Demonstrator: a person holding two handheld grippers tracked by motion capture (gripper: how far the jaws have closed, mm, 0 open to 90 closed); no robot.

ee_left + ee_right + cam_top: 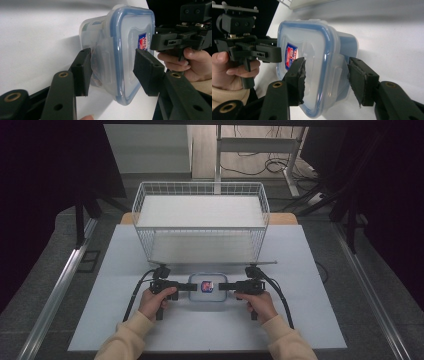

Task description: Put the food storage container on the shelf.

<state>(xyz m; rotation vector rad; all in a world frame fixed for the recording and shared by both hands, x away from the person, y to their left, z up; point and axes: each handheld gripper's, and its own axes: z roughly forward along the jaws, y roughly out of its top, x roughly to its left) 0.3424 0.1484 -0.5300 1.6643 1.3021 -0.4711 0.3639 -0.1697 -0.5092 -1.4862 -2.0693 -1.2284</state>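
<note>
Clear glossy plastic container [110, 50], white wire-metal basket [200, 220], smooth matt white table [125, 320], matt black grippers.

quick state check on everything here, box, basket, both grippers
box: lid on, flat on the table, between both grippers
basket: upright behind the box, nothing inside
left gripper: shut on the box's end
right gripper: jaws around the other end, one pad touching, the other just off

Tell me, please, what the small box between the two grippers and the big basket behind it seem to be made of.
The box looks like clear, slightly cloudy plastic: its contents show dimly through the wall, and its lid has a glossy blue sealing rim. The basket looks like thin metal wire with a white coating, judging by its fine open grid, though plastic-coated wire cannot be ruled out.
</note>
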